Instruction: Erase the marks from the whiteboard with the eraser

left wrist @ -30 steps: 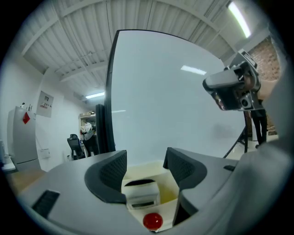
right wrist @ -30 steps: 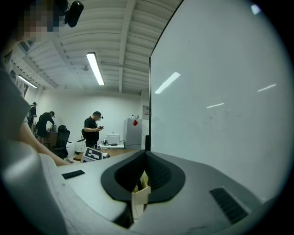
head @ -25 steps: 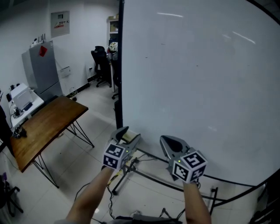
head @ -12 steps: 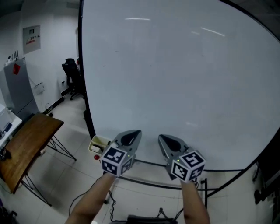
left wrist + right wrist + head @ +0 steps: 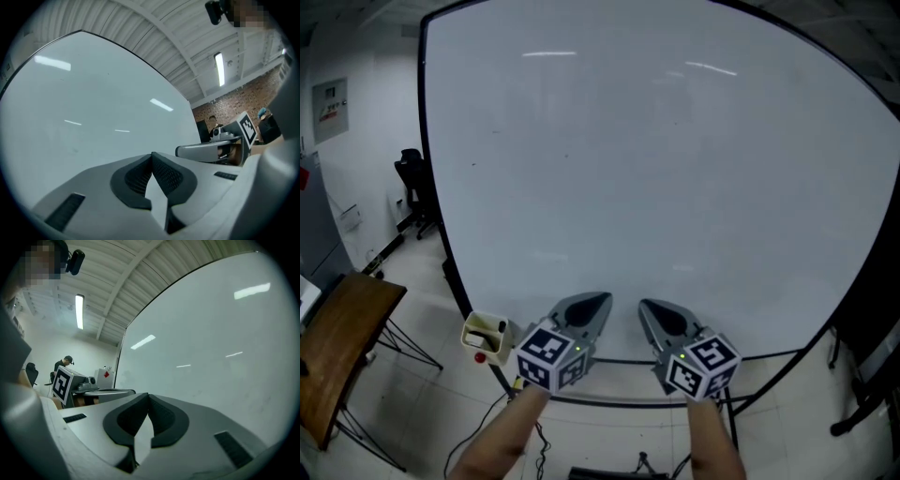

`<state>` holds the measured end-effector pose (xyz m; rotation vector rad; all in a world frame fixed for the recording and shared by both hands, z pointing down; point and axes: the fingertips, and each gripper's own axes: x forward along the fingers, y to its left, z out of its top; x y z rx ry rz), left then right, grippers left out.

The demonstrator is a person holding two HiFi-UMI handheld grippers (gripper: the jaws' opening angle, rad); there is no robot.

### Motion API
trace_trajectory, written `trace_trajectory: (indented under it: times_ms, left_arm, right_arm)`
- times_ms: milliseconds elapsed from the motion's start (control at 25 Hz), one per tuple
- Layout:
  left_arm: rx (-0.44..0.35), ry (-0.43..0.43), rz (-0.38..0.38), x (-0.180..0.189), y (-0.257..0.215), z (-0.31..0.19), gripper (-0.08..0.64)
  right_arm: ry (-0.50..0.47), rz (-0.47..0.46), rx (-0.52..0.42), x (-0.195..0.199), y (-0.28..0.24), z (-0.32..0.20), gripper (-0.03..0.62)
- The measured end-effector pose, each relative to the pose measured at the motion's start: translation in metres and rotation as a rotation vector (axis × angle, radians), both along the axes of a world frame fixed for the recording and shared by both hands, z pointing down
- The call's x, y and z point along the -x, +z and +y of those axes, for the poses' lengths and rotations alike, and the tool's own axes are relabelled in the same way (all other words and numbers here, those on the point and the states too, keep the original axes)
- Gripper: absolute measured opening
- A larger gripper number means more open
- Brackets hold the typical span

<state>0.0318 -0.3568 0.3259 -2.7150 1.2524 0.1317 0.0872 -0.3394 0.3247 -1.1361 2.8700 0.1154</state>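
A: Left gripper [image 5: 592,305]: jaws fully together, nothing between them. A second ago they stood wide open at the tray [image 5: 485,336], which is off the whiteboard's [image 5: 675,169] lower left corner.
B: Right gripper [image 5: 652,309]?
A: Closed too, and empty. Both sit side by side, low in front of the whiteboard's bottom edge.
B: Eraser?
A: In neither gripper. Probably dropped in that tray, but it's too small to confirm.
B: Marks?
A: Whiteboard looks wiped, only tiny specks [image 5: 472,164] in the upper left part. I'd call the task basically done.
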Motion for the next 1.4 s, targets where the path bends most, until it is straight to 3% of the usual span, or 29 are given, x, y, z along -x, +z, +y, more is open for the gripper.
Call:
trace_trajectory:
  times_ms: [320, 1400]
  left_arm:
    - [0.018, 0.042, 0.009, -0.019, -0.003, -0.002, 0.002]
    - [0.011, 0.023, 0.021, -0.017, -0.011, 0.003, 0.002]
  right_arm:
    - [0.029, 0.020, -0.011, -0.014, -0.003, 0.000, -0.005]
    - [0.009, 0.040, -0.046, -0.006, -0.013, 0.006, -0.005]
